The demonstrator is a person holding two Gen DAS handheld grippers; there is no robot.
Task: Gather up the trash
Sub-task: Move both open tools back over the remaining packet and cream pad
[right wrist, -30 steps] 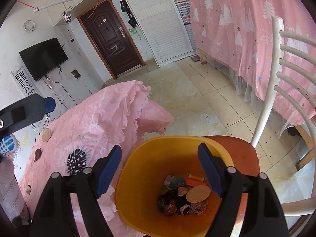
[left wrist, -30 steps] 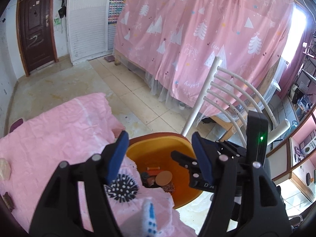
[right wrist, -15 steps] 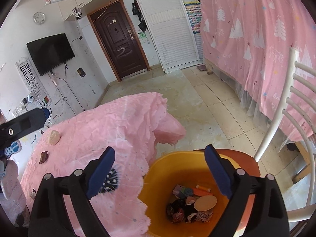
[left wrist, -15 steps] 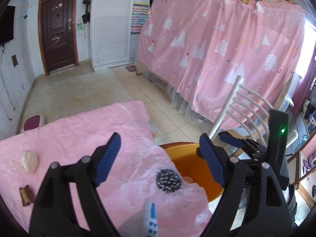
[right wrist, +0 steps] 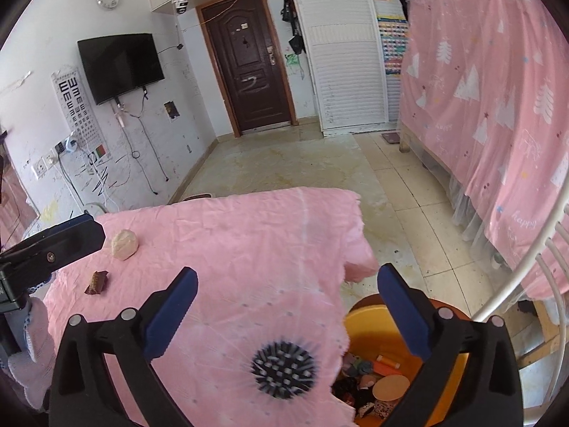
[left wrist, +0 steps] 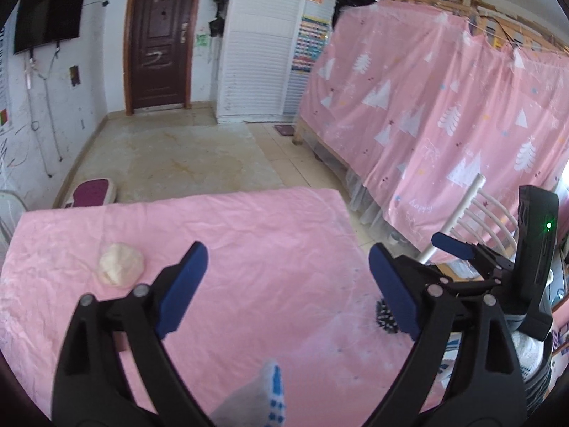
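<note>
Pink cloth covers the bench [left wrist: 249,235] in the left wrist view, with a tiled floor, a dark door and a bed draped in a pink tree-print curtain beyond it. The left gripper [left wrist: 284,288] hangs over the middle of the cloth with its blue pads spread wide and nothing between them. A pale crumpled wad [left wrist: 121,268] lies on the cloth to the left of the pads, near but not under them. At the right edge the right gripper [left wrist: 458,249] shows side-on, beside a black spiky print [left wrist: 386,318] on the cloth. In the right wrist view the same bench [right wrist: 249,235] fills the lower half; the right gripper [right wrist: 288,313] is also wide open and holds nothing, hovering over the cloth's near edge above the spiky print [right wrist: 282,370]. Below and to the right sits an orange bin [right wrist: 370,334] on a chair seat, already holding a heap of scraps and a round tan disc. On the far left of the cloth lie the pale wad [right wrist: 124,244] and a small brown wrapper [right wrist: 96,282], just by the left gripper [right wrist: 46,252]. Judging by this, 2 pieces remain and the step in hand is the reach for one. Next the left gripper should swing left, drop over the wad and pinch it without snagging the cloth.
</note>
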